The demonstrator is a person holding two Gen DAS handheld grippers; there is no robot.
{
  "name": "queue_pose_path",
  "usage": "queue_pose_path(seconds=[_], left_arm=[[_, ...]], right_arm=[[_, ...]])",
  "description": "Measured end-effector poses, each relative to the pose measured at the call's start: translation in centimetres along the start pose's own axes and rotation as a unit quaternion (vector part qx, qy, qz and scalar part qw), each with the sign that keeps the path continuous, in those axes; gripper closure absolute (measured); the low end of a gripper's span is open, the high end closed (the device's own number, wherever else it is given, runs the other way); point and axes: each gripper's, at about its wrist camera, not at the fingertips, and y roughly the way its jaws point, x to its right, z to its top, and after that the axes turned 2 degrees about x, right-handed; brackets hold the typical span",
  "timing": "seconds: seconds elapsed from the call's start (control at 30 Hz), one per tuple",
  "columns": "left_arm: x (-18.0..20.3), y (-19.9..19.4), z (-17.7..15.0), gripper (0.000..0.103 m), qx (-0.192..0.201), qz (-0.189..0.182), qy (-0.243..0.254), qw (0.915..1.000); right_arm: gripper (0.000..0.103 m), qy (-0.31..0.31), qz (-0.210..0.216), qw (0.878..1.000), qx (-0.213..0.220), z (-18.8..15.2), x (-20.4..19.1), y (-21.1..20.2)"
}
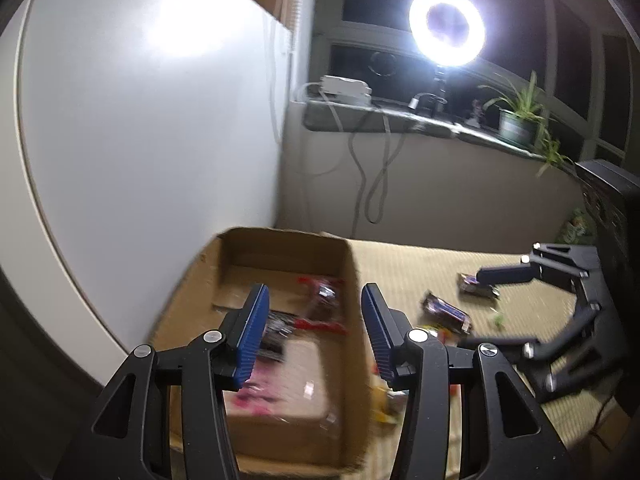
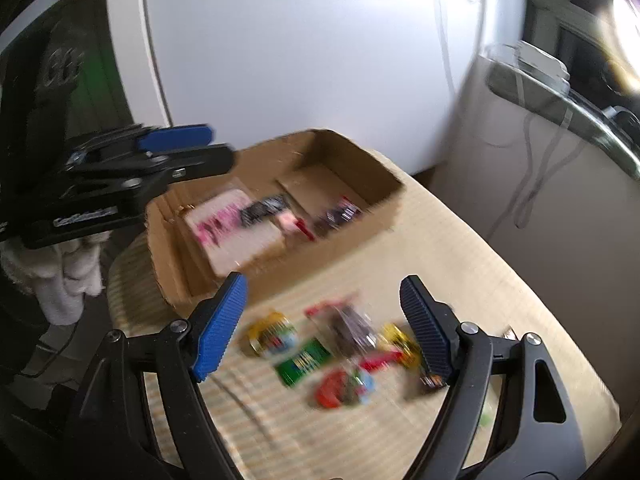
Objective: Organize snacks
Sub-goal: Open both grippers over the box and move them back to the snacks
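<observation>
An open cardboard box (image 1: 352,280) (image 2: 384,176) stands on a beige mat and holds a pink-and-white packet (image 2: 232,232) and several dark and red snack packets (image 1: 324,300). My left gripper (image 1: 316,336) is open and empty above the box; it also shows in the right wrist view (image 2: 188,148). My right gripper (image 2: 324,320) is open and empty above several loose snacks: a yellow packet (image 2: 272,334), a green packet (image 2: 302,364) and a red packet (image 2: 334,390). The right gripper also shows in the left wrist view (image 1: 480,308), near dark packets (image 1: 446,312).
The beige mat (image 2: 480,248) covers the table. A white panel (image 1: 140,140) stands behind the box. A windowsill (image 1: 400,120) carries a ring light (image 1: 447,26), cables and a potted plant (image 1: 518,120). White cloth (image 2: 68,276) hangs at the left.
</observation>
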Motion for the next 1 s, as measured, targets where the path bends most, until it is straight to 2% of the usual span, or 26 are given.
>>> queue_pose_path(seconds=[0.07,0.3,0.6,0.73,0.87,1.0], left_arm=[[1.1,-0.3,-0.5,0.052,-0.001,-0.014,0.004,0.9999],[5.5,0.0,-2.4,0.052,-0.021,-0.062,0.026,0.9975],[10.0,2.8,-5.4,0.052,-0.071,-0.097,0.052,0.9914],[11.0,4.5,-6.5,0.052,-0.094,-0.099,0.057,0.989],[11.1,5.6,-6.9,0.052,-0.107,-0.094,0.057,0.9883],[11.3,6.9,-7.3,0.052,-0.121,-0.088,0.06,0.9869]], right_arm=[[0.022,0.011,-0.017,1.0,0.0,-1.0,1.2,-1.0],[0.021,0.055,-0.077,0.995,-0.01,-6.0,6.6,-4.4],[0.021,0.064,-0.123,0.989,-0.057,-12.3,10.3,-5.4],[0.021,0.07,-0.122,0.988,-0.065,-13.6,11.3,-5.0],[0.021,0.097,-0.1,0.989,-0.058,-13.6,12.4,-4.2],[0.024,0.094,-0.088,0.99,-0.056,-12.8,12.4,-2.6]])
